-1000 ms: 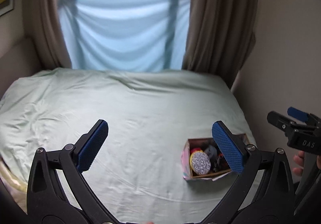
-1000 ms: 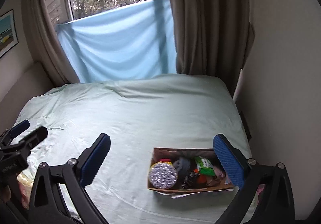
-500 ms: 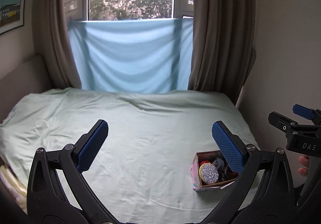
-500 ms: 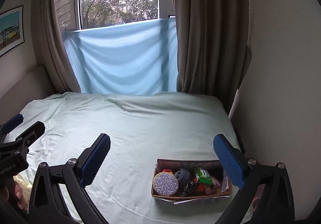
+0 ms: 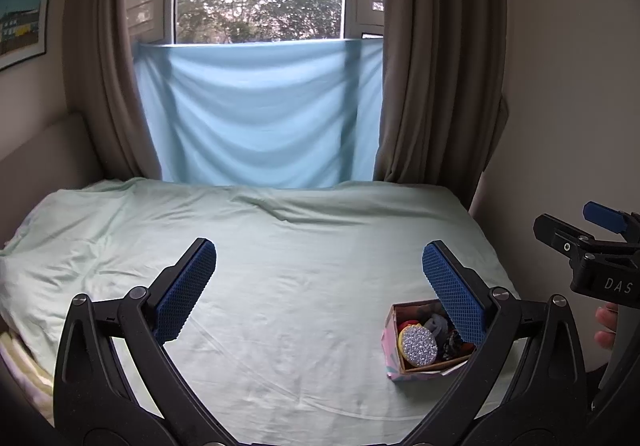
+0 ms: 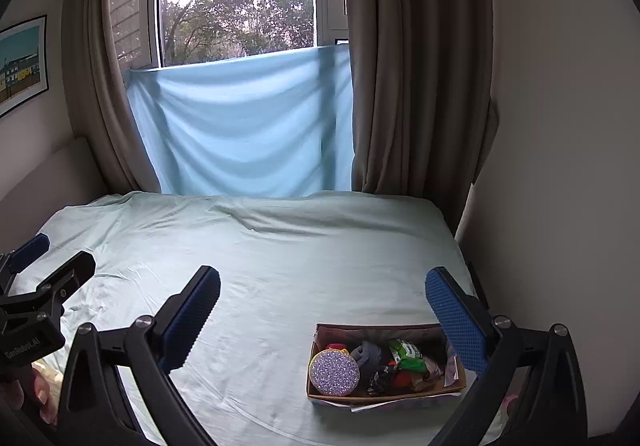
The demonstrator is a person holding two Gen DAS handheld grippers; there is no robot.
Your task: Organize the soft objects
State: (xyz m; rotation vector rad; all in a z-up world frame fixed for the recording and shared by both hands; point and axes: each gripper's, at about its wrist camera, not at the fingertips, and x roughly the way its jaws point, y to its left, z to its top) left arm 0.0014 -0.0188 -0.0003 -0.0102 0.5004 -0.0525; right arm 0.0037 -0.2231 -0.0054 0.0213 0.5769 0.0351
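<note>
A small open cardboard box (image 6: 320, 350) sits on the bed near its front right corner; it also shows in the left wrist view (image 5: 390, 342). It holds several soft items: a glittery silver round piece (image 6: 334, 372), a grey bundle (image 6: 368, 353), a green item (image 6: 406, 354) and red and dark bits. My left gripper (image 5: 318, 286) is open and empty, above the bed to the box's left. My right gripper (image 6: 322, 314) is open and empty, above and just behind the box.
The bed has a pale green sheet (image 6: 260, 258). A blue cloth (image 6: 244, 126) hangs over the window between brown curtains (image 6: 416, 86). A wall (image 6: 560, 166) runs along the bed's right side. The other gripper shows at each view's edge.
Both grippers have pulled back and tilted upward, so the box looks smaller and lower and more of the window shows. Both stay open and empty.
</note>
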